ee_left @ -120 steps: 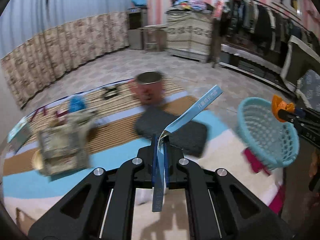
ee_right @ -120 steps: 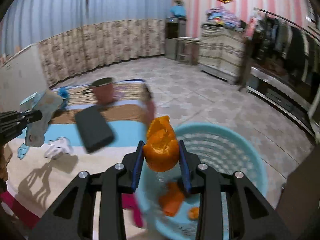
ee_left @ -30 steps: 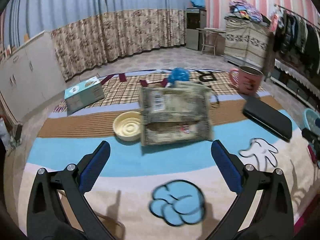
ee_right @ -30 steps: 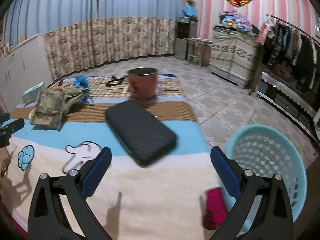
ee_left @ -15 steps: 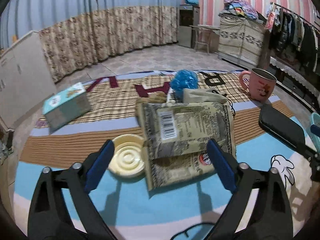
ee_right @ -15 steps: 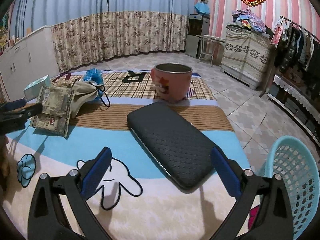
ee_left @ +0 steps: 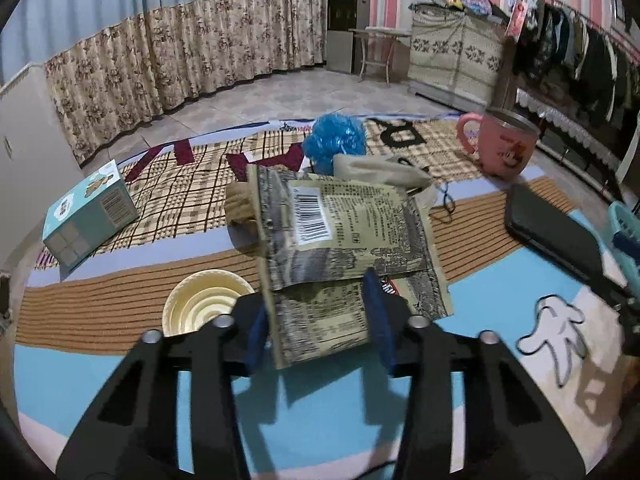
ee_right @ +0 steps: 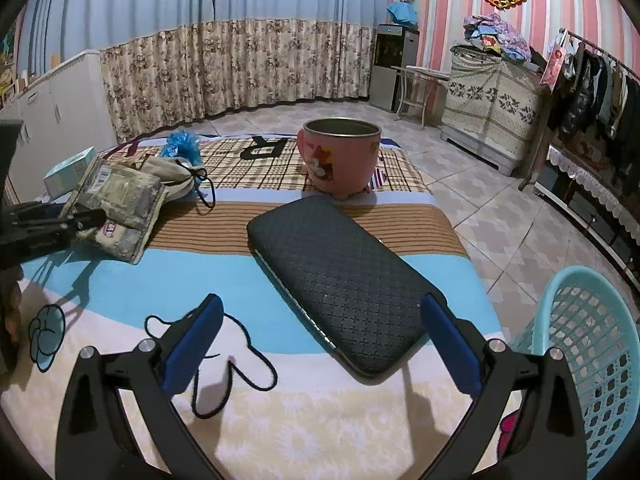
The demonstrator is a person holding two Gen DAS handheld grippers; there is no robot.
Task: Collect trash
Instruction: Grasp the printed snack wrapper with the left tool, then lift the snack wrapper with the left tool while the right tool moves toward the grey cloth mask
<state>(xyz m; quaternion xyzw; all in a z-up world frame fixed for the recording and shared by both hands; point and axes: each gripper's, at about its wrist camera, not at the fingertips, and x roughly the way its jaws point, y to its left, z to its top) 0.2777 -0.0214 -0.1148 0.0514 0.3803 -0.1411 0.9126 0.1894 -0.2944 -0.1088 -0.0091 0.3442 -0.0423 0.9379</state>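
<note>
My left gripper point(ee_left: 320, 320) has just been closing; its blue pads now pinch the near end of a flat, crinkly printed foil packet point(ee_left: 344, 236), long axis toward 12 o'clock, on the mat point(ee_left: 120, 304). My right gripper point(ee_right: 320, 340) gapes empty over a quilted case point(ee_right: 340, 276).
</note>
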